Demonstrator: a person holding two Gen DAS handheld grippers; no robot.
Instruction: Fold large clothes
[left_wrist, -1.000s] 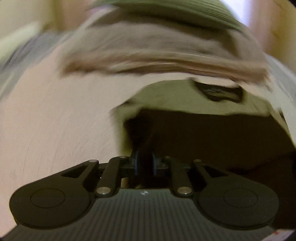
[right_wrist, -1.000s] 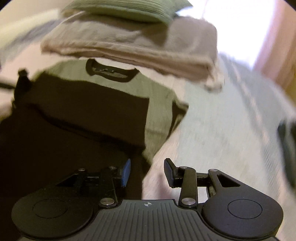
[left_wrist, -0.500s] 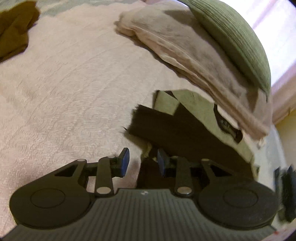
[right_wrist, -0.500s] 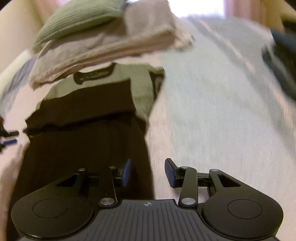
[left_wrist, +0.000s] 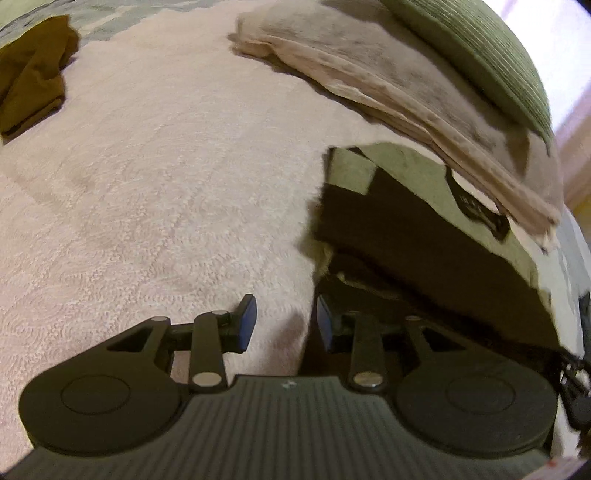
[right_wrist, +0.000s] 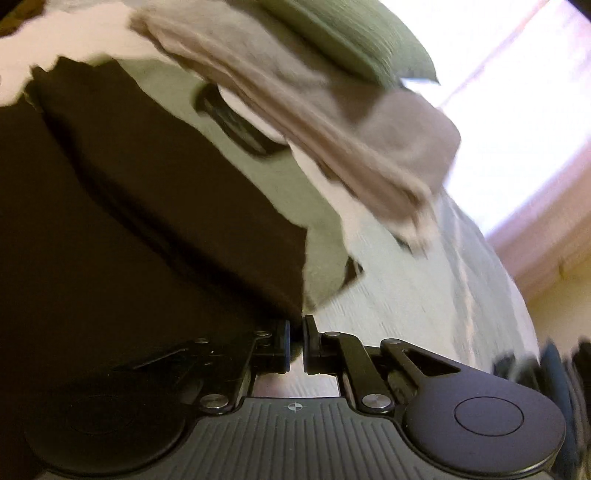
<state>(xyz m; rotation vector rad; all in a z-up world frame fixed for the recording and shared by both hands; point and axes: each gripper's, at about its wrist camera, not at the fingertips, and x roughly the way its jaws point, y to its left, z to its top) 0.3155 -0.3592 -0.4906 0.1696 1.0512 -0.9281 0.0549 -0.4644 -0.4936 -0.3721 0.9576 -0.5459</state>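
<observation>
A large garment (left_wrist: 424, 251), dark brown with a sage-green top and a black collar (left_wrist: 476, 210), lies flat on the bed with a brown layer folded up over its chest. My left gripper (left_wrist: 284, 314) is open at the garment's left edge, its right finger (left_wrist: 325, 321) over the dark cloth and its left finger over the bedspread. In the right wrist view the same garment (right_wrist: 166, 203) fills the left half. My right gripper (right_wrist: 295, 332) is shut on its right edge, where brown fabric meets the green sleeve (right_wrist: 325, 273).
A folded beige blanket (left_wrist: 388, 74) with a green ribbed cushion (left_wrist: 480, 48) on top overlaps the collar end. A mustard-brown cloth (left_wrist: 29, 85) lies far left on the pink textured bedspread (left_wrist: 166, 184). A pale green sheet (right_wrist: 424, 295) spreads right, with dark objects (right_wrist: 554, 369) at its edge.
My left gripper, shut on the garment a second ago, has opened and now sits at its left edge. My right gripper has dropped to the right edge and shut on it.
</observation>
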